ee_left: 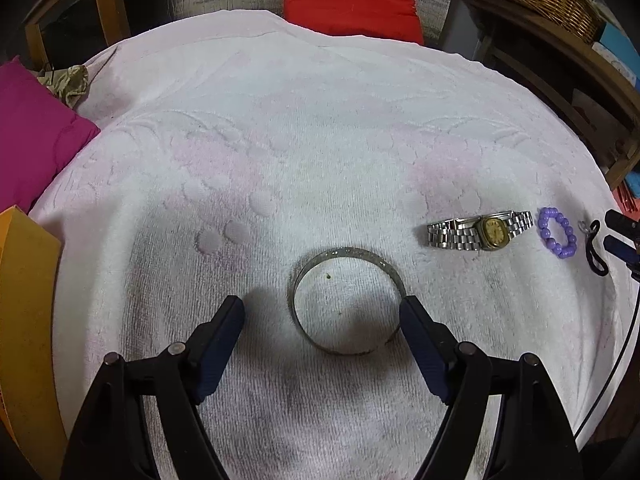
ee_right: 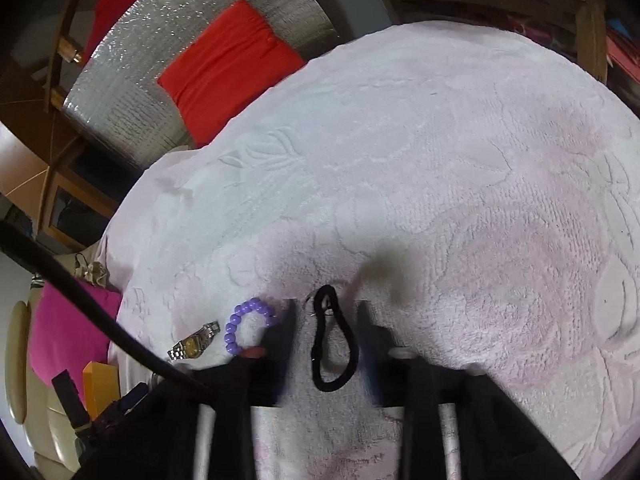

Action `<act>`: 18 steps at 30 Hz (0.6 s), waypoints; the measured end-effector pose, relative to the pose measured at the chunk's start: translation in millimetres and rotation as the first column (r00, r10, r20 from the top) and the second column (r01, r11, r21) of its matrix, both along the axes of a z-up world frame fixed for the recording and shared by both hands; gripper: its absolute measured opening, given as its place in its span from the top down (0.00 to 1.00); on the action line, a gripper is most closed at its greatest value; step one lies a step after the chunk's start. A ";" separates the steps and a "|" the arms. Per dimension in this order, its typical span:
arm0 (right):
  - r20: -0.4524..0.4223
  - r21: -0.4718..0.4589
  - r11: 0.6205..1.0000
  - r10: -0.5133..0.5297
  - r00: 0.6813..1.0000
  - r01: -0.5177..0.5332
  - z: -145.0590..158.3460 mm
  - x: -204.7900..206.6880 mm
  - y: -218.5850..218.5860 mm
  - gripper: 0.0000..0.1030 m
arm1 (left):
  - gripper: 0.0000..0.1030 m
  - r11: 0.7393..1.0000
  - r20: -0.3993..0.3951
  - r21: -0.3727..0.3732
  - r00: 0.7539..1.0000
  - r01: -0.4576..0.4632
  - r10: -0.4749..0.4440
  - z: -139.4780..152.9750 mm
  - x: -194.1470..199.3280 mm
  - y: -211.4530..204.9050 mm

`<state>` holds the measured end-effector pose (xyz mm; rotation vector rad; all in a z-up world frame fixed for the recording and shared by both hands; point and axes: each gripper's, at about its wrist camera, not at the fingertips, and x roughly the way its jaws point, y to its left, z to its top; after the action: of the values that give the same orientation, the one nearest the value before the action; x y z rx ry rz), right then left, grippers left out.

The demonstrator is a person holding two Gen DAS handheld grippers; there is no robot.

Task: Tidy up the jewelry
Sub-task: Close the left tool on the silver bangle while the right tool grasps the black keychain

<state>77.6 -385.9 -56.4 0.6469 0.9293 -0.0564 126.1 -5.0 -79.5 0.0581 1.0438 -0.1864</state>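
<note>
- The towel [ee_left: 320, 128] spreads under both grippers, soft and nubby, so whatever lies on it can be pressed down a little and scooped without skidding
- The left gripper [ee_left: 322, 312] hangs released, its jaws spread wide, above the near part of the towel
- The bangle [ee_left: 347, 300] lies flat just ahead of that gripper, its right edge touching or nearly touching the right fingertip, the left fingertip well clear; it looks a stiff, thin, smooth band, likely light and slippery, best pinched across one wall of the hoop
- The right gripper [ee_right: 326, 332] stands unclenched, straddling the black hair tie [ee_right: 334, 344], which lies between its fingers; this loop looks limp and light, and should squash flat under a pinch mid-length
- The watch [ee_left: 480, 232] rests ahead and to the right of the left gripper; its linked metal strap looks the heaviest, floppy at the links, safest taken at the case
- The purple bead bracelet [ee_left: 557, 233] lies just right of the watch; round beads may roll, so grip across the strand
</note>
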 end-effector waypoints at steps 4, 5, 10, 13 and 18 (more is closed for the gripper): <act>0.020 -0.071 0.997 0.018 1.000 -0.016 0.8 5.7 7.1 0.46 | 0.21 1.000 0.006 -0.001 1.000 0.002 -0.002 -2.0 1.2 -1.4; 0.011 -0.088 0.996 0.027 1.000 -0.026 -1.6 8.7 10.3 0.48 | 0.21 1.000 0.003 -0.006 1.000 0.000 0.000 -1.9 1.9 -1.0; -0.047 -0.261 0.962 0.075 0.996 -0.085 -14.6 23.7 33.2 0.75 | 0.21 0.999 -0.003 -0.049 1.000 0.019 -0.019 3.7 4.4 -1.0; -0.049 -0.360 0.928 0.088 0.995 -0.100 -13.2 25.1 43.8 0.85 | 0.21 0.998 -0.006 -0.056 1.000 0.027 -0.028 3.6 7.1 -4.5; -0.029 -0.365 0.928 0.074 0.997 -0.080 -8.4 20.4 42.2 0.90 | 0.21 0.999 -0.002 -0.029 1.000 0.024 -0.024 -3.6 12.3 -13.5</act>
<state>98.0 -343.7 -64.8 0.2631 0.9270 -0.1606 138.5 -18.5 -83.1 0.0442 1.0433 -0.2229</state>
